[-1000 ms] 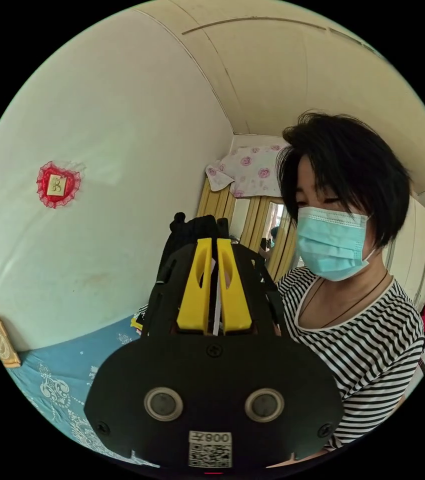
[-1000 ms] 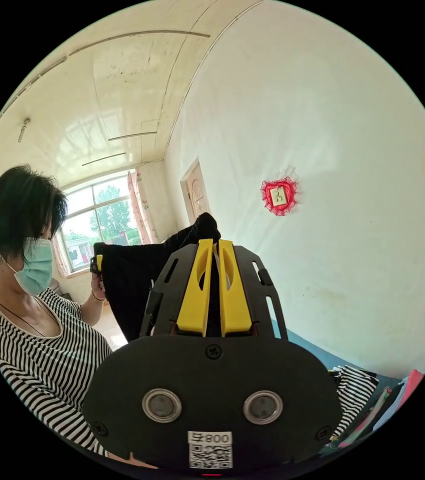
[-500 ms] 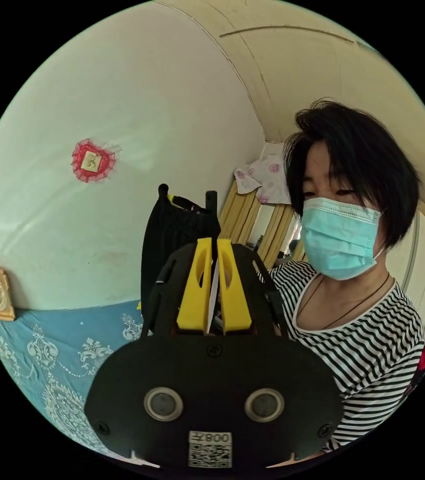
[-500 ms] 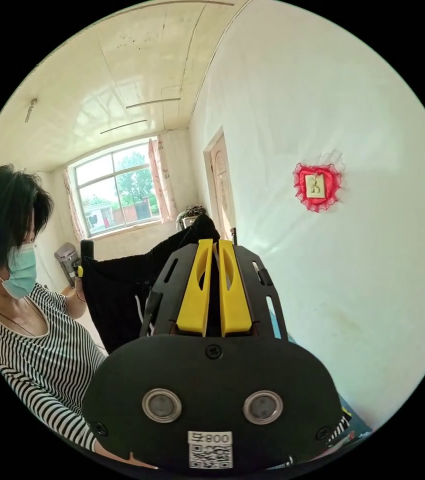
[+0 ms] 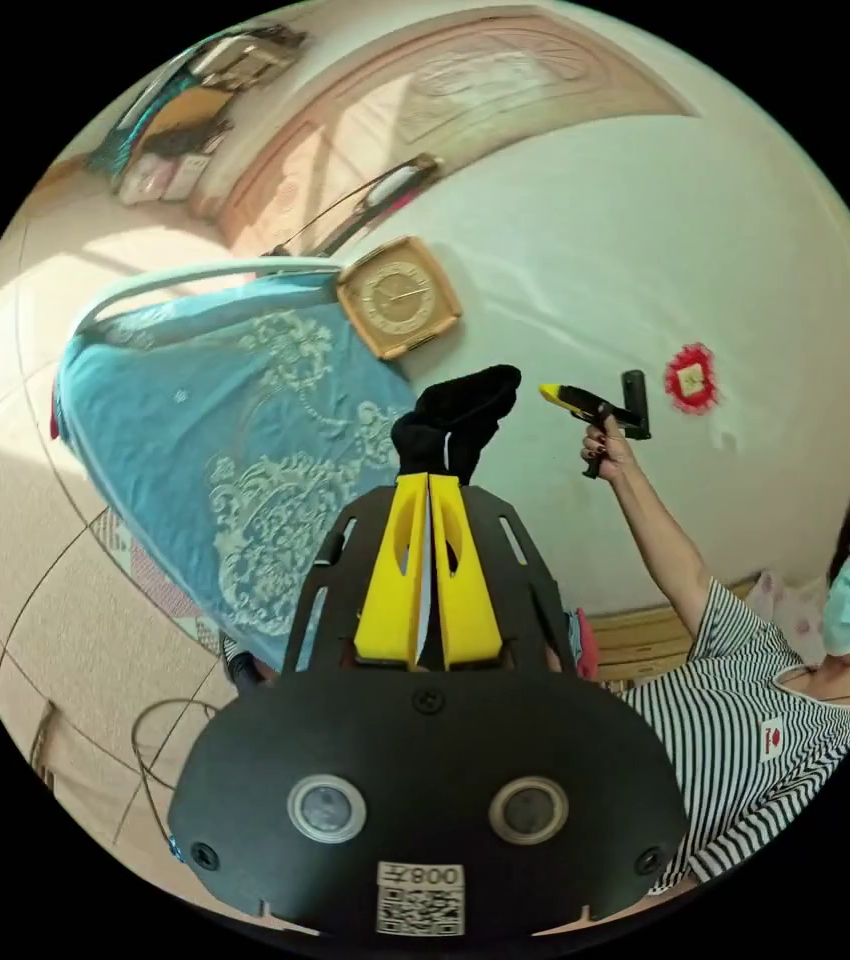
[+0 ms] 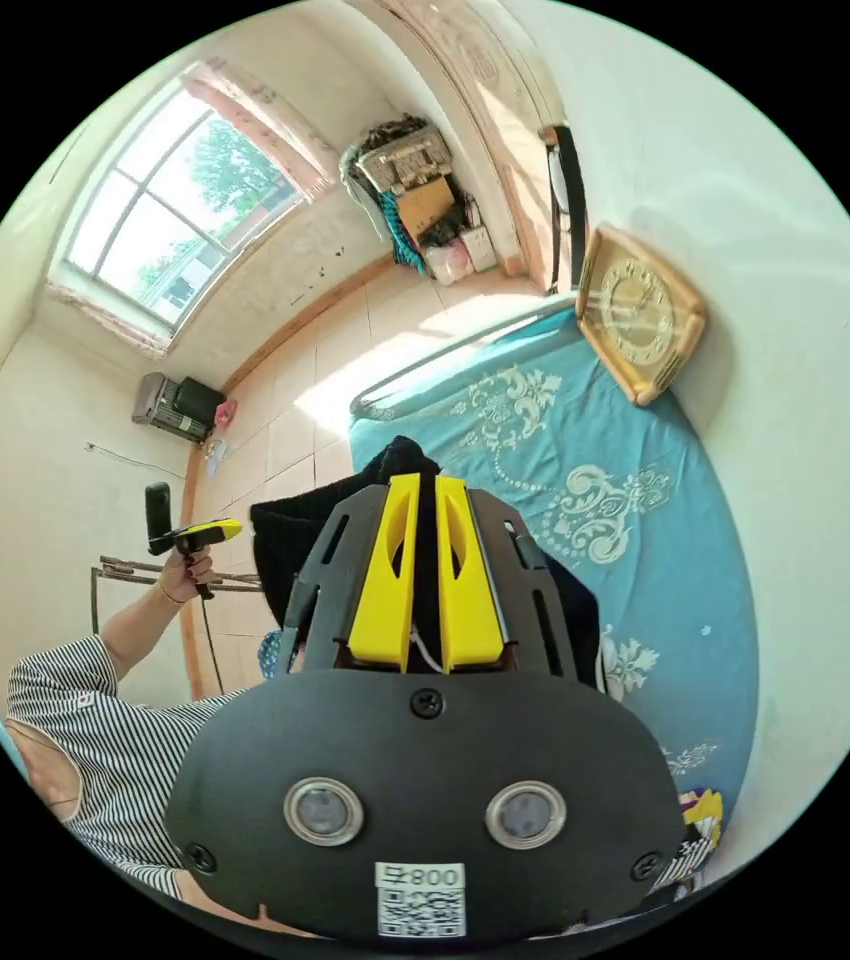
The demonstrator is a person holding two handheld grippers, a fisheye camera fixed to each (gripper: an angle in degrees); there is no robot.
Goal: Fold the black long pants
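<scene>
Both hand-held grippers have the black long pants pinched at the fabric's edge, so the garment hangs between them rather than lying on anything. The left hand-held gripper (image 5: 429, 500) has its yellow jaws nearly together, with a bunched knob of black cloth (image 5: 457, 420) sticking out just past the tips. The right hand-held gripper (image 6: 419, 500) is likewise closed down on the pants (image 6: 290, 545), dark cloth filling the narrow slot between its jaws and spilling to both sides of it.

From the right hand-held gripper the cloth runs out sideways toward the other gripper (image 6: 190, 538), raised in the person's hand (image 6: 185, 570); I judge the held edge is the waist end, with a white drawcord showing by the jaws, though I cannot be sure. The long axis falls away below, toward the blue bed cover (image 6: 645, 520) beyond the jaw tips.

The pants look soft, limp and matte black. Laying them flat on the bed looks like the next need.
</scene>
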